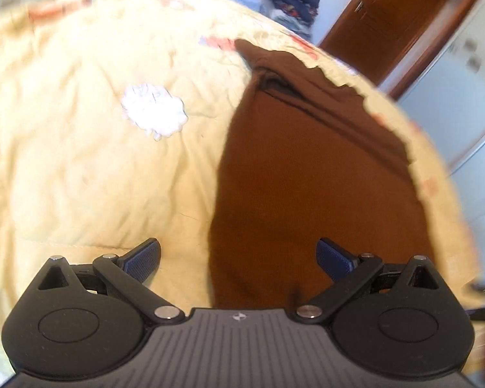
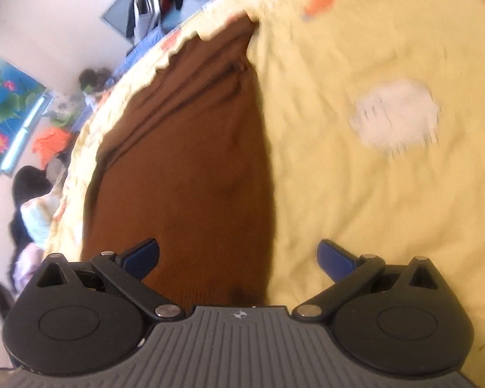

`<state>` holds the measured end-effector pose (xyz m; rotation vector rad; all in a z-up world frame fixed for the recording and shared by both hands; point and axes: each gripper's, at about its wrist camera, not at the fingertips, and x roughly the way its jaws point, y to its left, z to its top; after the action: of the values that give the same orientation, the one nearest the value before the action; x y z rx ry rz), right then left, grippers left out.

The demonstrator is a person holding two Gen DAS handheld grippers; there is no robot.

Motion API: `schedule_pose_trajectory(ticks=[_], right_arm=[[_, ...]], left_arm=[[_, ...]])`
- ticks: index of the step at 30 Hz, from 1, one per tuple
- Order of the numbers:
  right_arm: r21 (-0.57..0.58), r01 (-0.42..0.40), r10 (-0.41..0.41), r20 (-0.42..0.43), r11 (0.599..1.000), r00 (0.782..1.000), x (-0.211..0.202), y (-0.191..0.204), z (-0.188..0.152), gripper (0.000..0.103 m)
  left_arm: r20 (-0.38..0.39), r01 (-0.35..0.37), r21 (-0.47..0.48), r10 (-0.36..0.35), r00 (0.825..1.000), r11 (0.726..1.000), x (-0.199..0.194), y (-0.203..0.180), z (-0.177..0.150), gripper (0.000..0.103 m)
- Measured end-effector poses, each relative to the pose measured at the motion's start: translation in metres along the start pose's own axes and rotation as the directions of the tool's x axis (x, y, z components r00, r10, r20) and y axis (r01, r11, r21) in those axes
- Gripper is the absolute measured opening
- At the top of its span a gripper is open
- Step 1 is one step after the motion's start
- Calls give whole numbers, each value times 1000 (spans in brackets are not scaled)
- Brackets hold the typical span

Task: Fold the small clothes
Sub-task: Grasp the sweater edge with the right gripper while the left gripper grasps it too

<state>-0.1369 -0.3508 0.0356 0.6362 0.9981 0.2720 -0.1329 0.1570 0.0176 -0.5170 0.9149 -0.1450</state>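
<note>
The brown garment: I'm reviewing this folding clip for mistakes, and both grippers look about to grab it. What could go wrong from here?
1. The brown garment lies flat on the yellow bedspread, so the open left gripper or right gripper might pinch bedspread too.
2. It lies close to the bed's scalloped edge; a pull that way could drag it off.
3. Its far end is bunched, so a fold may come out uneven.

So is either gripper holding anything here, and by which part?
Nothing is held: left gripper and right gripper are both open above the brown garment.
</note>
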Motion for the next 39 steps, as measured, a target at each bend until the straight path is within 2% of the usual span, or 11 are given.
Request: schedule_pose_trajectory(ticks=[2,4,5,6,16,18,20,21,27,33,39], right_arm=[[12,-67,68,-66,998,996,4,-1,-1,103],[58,-180,187,-178,982,966,17,0,-4,103],[84,-229,243,-231,970,942,24,0,-8,103],[96,-264,280,-262,960,923,30,1,-11,103],[233,-304,354,-215,924,910,31,-13,-13,95],[215,-282,326,-213,935,921,30,-12,-14,76],[198,-233,276,-228,952,934,34,-14,-15,23],[188,-207,249,-238,960,939,34,-14,-15,17],[171,-242,273,-195,955,942,34,-22,-19,15],[132,-344,360,-122,929,925,34,-3,15,15],[78,-426,427,0,901,904,54,15,93,15]], left_arm=[[-84,185,-100,-193,978,978,3,15,7,103],[-171,408,-296,-468,867,864,19,33,4,103],[-190,448,-375,-540,820,812,28,40,-1,103],[-202,457,-397,-561,803,796,32,42,-4,103],[-270,415,-328,-505,820,849,29,28,-1,98],[-287,373,-280,-448,847,884,27,25,-2,79],[-328,274,-199,-327,886,941,27,22,-2,16],[-344,235,-167,-280,896,957,28,20,-2,8],[-355,219,-87,-235,905,972,26,3,12,7],[-256,380,-52,-380,889,923,21,-22,65,7],[-134,463,8,-458,879,886,53,-57,155,7]])
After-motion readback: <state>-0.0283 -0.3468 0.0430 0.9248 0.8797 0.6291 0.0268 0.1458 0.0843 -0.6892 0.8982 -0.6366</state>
